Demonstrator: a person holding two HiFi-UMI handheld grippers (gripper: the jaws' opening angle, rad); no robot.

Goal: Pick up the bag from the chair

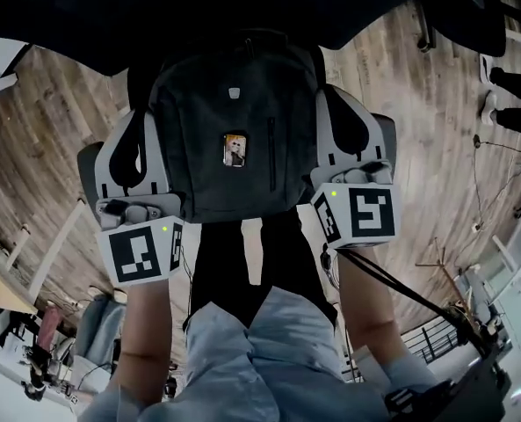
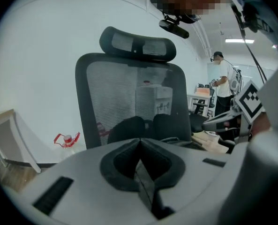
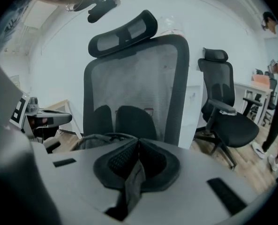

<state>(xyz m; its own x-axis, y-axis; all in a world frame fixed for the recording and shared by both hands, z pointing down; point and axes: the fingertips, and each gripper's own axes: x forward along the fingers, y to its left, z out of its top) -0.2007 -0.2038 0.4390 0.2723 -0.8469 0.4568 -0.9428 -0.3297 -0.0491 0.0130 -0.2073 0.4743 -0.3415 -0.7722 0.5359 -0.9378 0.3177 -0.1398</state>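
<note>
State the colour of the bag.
The bag is dark grey, nearly black; the head view shows it best.

Head view steeply downward; both gripper views close, toward one chair (image 2: 124, 95)

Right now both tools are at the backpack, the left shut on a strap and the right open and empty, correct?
No. The right tool is not open and empty: the right gripper view shows it shut on a strap of the backpack. The left tool grips the other strap, as you said.
</note>
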